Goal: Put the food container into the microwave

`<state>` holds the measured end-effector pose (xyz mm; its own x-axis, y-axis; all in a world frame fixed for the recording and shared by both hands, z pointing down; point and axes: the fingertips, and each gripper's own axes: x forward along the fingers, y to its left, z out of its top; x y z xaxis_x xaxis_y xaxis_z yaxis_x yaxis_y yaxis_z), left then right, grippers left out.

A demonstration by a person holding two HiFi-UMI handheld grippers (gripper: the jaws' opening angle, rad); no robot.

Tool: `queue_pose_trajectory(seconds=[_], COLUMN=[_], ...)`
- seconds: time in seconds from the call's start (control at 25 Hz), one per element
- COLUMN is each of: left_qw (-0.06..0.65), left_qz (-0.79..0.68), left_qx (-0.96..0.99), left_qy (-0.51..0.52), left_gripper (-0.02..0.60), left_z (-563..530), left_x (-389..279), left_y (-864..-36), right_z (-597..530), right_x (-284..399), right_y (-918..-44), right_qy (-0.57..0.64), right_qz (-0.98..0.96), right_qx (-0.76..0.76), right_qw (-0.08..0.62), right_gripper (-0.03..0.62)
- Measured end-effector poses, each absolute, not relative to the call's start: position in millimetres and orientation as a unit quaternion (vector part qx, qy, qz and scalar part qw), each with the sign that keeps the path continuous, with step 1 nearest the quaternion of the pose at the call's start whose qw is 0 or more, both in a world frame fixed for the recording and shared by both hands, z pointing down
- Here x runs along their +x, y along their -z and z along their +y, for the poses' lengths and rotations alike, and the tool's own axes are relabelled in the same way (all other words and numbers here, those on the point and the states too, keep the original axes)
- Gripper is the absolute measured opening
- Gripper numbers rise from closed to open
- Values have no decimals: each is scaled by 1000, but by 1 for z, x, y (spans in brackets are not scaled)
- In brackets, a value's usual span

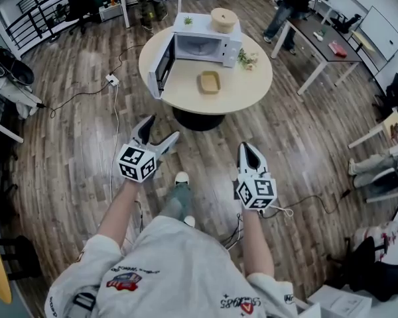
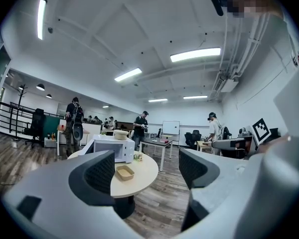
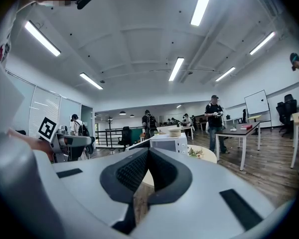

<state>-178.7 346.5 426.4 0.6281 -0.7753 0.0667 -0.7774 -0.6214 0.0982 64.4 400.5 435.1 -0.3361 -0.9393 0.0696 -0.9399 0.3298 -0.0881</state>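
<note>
Beyond empty, spread left hand-held gripper (image 2: pixel 147 169) sits food container (image 2: pixel 125 172) (closed right (image 3: pixel 148 156) hides it).

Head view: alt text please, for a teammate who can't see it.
A tan rectangular food container sits on a round beige table before an open-doored white microwave. Closer in, the left gripper is open and the right gripper shut, both empty.

Bright, even light here, all from long ceiling strips (image 2: pixel 195 54) overhead, and the one at one o'clock in the right gripper view glares white. Head view: a pale sheen on the wooden floor (image 1: pixel 86 65) at ten o'clock, soft shadow pooled under the round table (image 1: pixel 242 88). Fisheye bends every edge, and the gripper views' corners go black. Up close, the left gripper (image 2: pixel 147 171) body smears soft; the far room reads sharp.
</note>
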Motion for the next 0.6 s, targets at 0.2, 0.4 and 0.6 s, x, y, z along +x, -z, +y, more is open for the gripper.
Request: queue_pose_trajectory(seconds=[0.2,0.4,0.6], left_qw=[67,69,70], left_qz=[-425,-422,-419], left_qx=[903,904,905], left_qy=[-13,-19,-26], left_gripper=[388,388,388], left_z=[314,274,223], left_x=[-166,-154,-144], left_y=[-437,-444,-454], right_z=[371,332,282], right_x=[74,83,94], right_y=[-442,-444,-459], right_qy=[-63,-64,-75], right_qz=[-814,-813,-809], right_qx=[577,578,583], right_qw=[6,8,12], right_gripper=[-6,-6,-6])
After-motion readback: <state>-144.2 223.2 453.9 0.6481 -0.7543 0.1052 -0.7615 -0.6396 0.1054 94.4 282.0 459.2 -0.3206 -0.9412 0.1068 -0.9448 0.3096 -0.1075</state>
